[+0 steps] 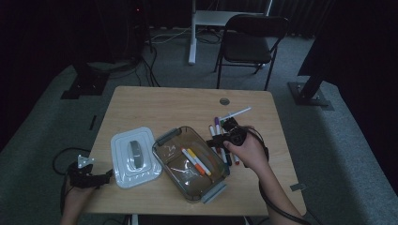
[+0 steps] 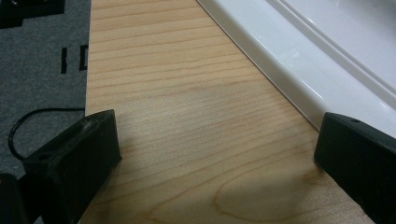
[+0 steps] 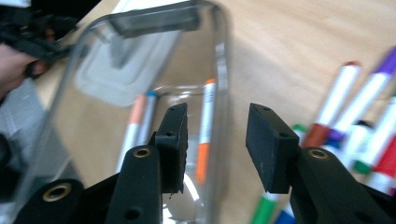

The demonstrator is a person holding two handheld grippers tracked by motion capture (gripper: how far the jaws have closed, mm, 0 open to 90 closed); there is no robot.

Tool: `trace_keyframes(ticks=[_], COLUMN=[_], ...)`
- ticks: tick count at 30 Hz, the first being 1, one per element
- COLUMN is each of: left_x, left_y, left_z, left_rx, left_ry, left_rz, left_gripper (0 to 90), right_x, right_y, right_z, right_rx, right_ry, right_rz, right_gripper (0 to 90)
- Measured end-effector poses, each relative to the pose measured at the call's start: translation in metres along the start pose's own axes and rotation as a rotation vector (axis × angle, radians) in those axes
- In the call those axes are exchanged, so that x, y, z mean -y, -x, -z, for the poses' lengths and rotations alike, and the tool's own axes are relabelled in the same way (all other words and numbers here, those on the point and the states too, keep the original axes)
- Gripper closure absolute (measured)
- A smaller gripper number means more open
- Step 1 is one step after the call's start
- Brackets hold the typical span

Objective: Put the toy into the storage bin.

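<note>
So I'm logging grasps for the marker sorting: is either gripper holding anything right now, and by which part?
Nothing is held. The right gripper has open, empty jaws above the clear container's rim. The left gripper is open over the bare table.

Left tongs [image 1: 101,178] low at near left corner of worktop [image 1: 141,103], hand [image 1: 77,187] gripping body from below, forearm entering from bottom edge. Jaws spread wide, nothing between (left gripper view: bare wood in gap), pointing right along surface.

Right tongs [image 1: 217,140] held right of centre, hand [image 1: 244,150] wrapped round body, forearm angling in from near right. Jaws point left, tilted slightly down, parted by moderate gap, pads [image 3: 266,144] empty. Cable trails along right forearm.
</note>
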State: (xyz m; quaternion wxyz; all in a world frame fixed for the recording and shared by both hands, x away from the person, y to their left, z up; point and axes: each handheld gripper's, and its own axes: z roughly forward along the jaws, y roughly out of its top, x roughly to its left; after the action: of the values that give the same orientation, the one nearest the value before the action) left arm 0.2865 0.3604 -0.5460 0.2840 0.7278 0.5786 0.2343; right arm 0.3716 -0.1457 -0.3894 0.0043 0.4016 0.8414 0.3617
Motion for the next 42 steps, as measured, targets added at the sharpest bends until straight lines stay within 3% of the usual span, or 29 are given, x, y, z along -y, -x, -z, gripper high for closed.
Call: trace_keyframes(ticks=[10,17,21,27,34,42], left_x=[0.0,0.0,0.0,0.0,0.0,0.0], left_y=[0.0,0.0,0.0,0.0,0.0,0.0], left_z=[0.0,0.0,0.0,0.0,0.0,0.0], left_rx=[0.0,0.0,0.001,0.0,0.0,0.0], left_ry=[0.001,0.001,0.001,0.001,0.001,0.001], left_rz=[0.003,0.003,0.003,0.003,0.004,0.004], left_gripper=[0.7,0.7,0.7,0.7,0.7,0.7], right_x=[0.016,0.028,0.036,0.046,0.041,0.028], right_y=[0.031,0.059,0.079,0.109,0.134,0.149], right_z=[0.003,0.002,-0.001,-0.015,-0.038,-0.061], right_rx=[0.082,0.192,0.255,0.308,0.321,0.31], right_ry=[0.076,0.116,0.091,0.054,0.007,-0.03], right_rz=[-0.046,-0.099,-0.127,-0.191,-0.231,-0.254], right_gripper=[54.0,53.5,57.3,66.6,68.4,69.0])
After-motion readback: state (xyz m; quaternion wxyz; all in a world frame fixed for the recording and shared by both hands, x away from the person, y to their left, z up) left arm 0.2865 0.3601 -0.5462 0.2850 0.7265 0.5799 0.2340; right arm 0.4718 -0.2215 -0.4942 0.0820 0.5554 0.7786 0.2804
